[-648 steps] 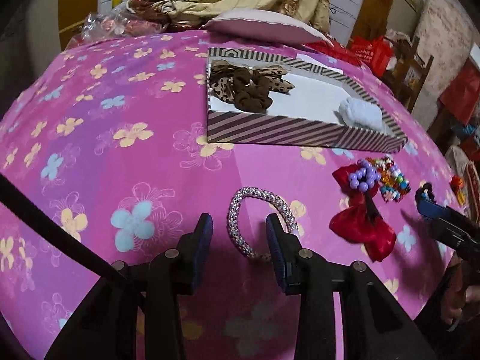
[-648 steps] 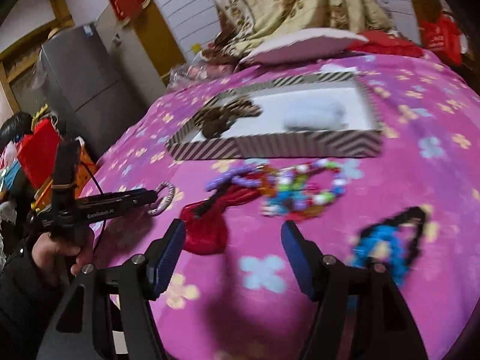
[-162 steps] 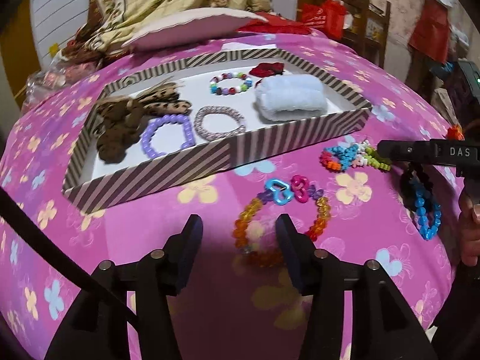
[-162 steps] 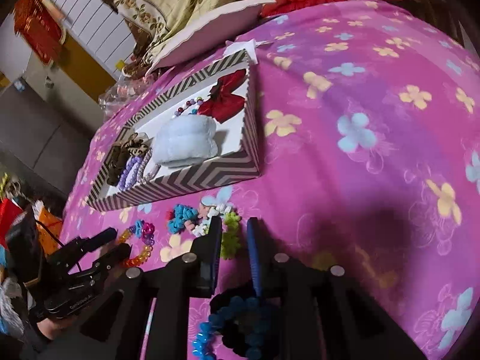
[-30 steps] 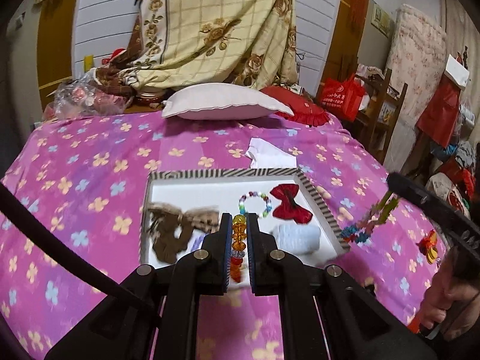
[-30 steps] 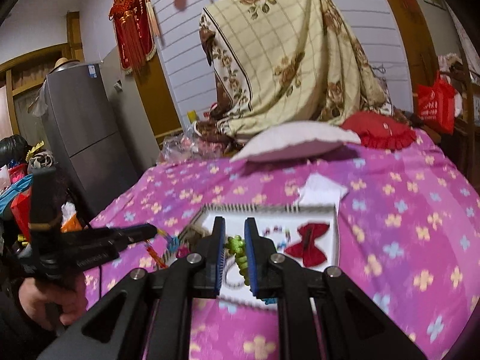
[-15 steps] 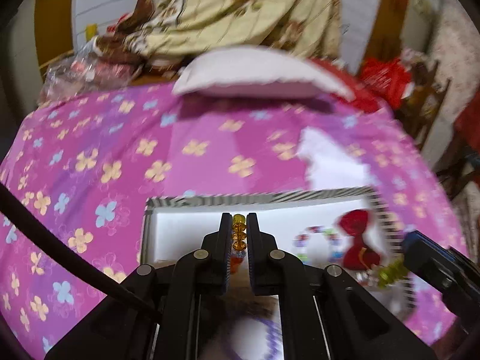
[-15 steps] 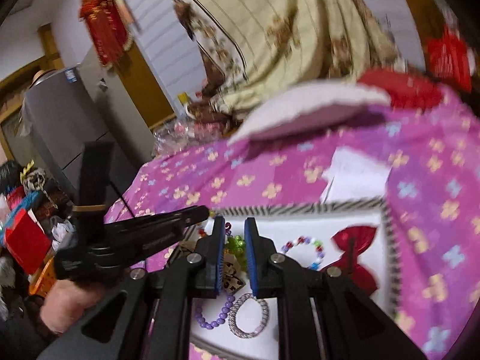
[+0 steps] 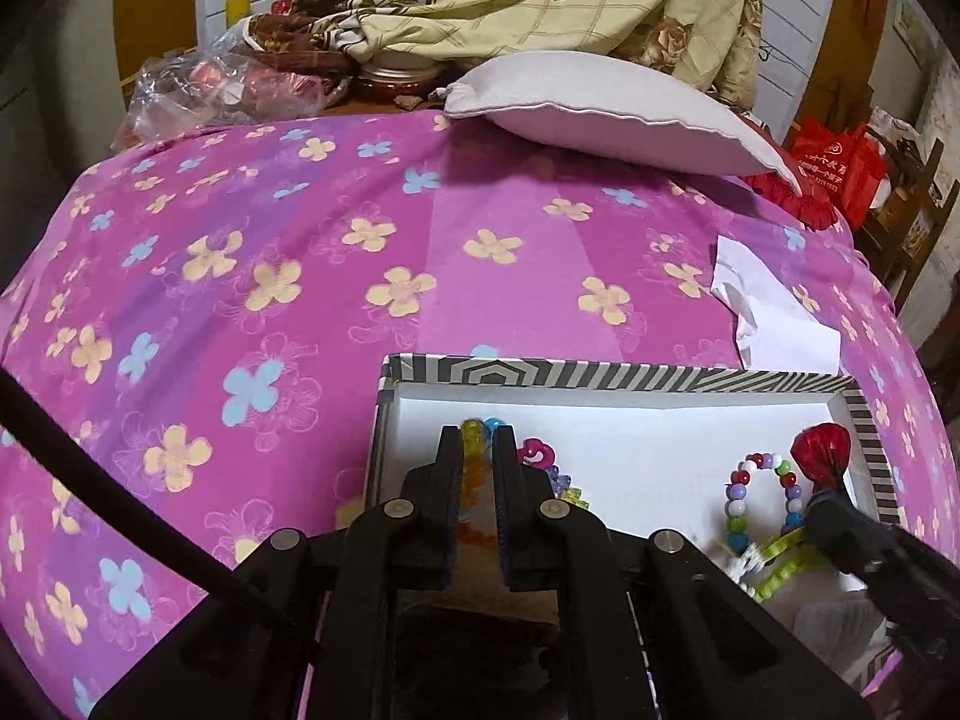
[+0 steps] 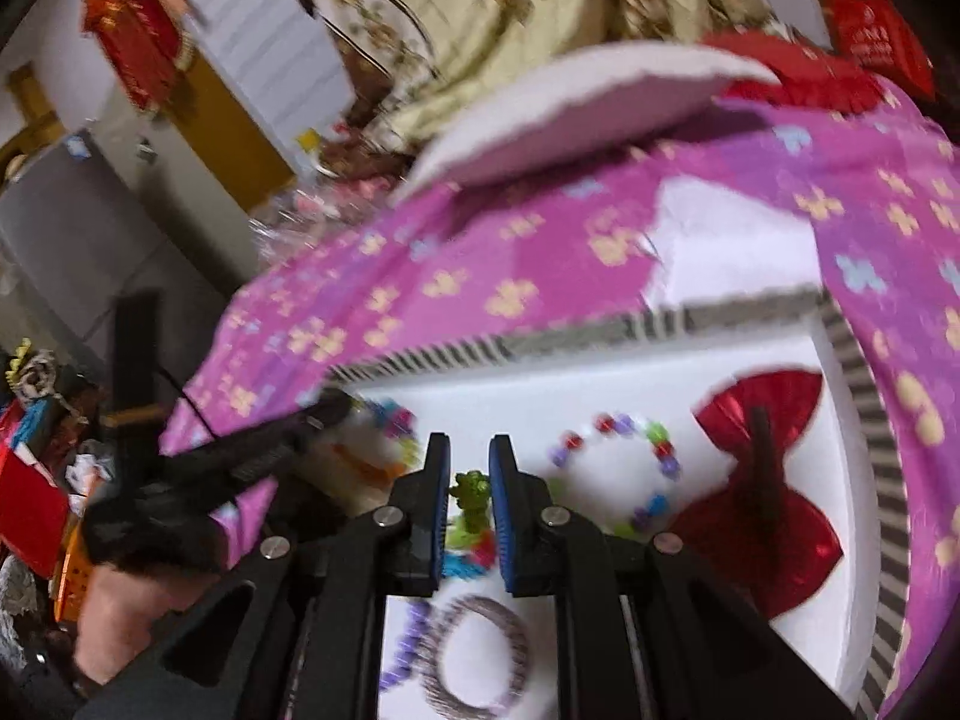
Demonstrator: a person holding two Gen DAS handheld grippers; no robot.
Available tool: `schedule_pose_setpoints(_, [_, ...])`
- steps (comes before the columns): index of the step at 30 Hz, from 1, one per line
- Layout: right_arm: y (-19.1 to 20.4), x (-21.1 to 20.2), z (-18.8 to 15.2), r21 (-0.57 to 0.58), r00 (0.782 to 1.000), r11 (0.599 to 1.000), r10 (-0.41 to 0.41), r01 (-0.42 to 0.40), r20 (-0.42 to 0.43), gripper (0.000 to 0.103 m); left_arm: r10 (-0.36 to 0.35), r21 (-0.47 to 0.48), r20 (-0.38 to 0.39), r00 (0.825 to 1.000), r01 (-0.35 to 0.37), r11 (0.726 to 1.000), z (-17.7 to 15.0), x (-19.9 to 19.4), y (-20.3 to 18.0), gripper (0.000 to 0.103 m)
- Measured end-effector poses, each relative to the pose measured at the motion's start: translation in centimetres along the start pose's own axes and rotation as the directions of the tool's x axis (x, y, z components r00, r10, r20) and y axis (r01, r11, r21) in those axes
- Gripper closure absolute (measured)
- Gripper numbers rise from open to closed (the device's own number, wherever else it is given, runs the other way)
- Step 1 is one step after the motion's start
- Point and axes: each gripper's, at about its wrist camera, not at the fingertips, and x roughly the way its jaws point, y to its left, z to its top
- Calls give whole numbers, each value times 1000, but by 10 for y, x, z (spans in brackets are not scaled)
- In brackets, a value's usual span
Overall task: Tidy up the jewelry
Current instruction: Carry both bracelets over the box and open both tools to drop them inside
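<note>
Two tools over one striped box (image 9: 612, 373) on the pink bed! Left tool (image 9: 478, 450) is pinching an orange bead bracelet (image 9: 472, 468) at the box's left end; right tool (image 10: 469, 468) is clamped on a green bead bracelet (image 10: 471, 501) above its middle. Already lying inside: one red bow (image 10: 762, 480), one multicoloured bead bracelet (image 10: 624, 468), one woven ring bracelet (image 10: 480, 654), one purple bead bracelet (image 10: 408, 636).

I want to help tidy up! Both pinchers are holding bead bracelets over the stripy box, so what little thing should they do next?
Probably open both and drop them. The left gripper pinches the orange and yellow bead bracelet, the right gripper pinches the green bead bracelet, and both are over the white floor of the striped cardboard box.
</note>
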Motion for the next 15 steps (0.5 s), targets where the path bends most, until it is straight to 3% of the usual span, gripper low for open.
schedule_pose_setpoints(5, [-11, 10, -9, -11, 993, 996, -87, 86, -75, 88, 3, -2, -15, 1000, -3, 1000, 1, 2, 0, 71])
schedule_pose_setpoints(7, [-13, 10, -11, -17, 992, 996, -84, 82, -92, 87, 25, -5, -8, 1000, -25, 1000, -1, 0, 1, 67])
schedule_pose_setpoints(9, [-12, 6, -11, -27, 991, 995, -102, 100, -89, 74, 22, -16, -16, 1000, -22, 1000, -2, 1, 3, 61])
schedule_pose_setpoints(11, [-11, -3, -11, -24, 992, 995, -100, 98, -76, 69, 15, -19, -32, 999, -16, 1000, -3, 1, 4, 61])
schedule_pose_setpoints(15, [-11, -27, -6, -16, 995, 995, -95, 94, -34, 69, 16, -4, -17, 1000, -16, 1000, -7, -14, 0, 61])
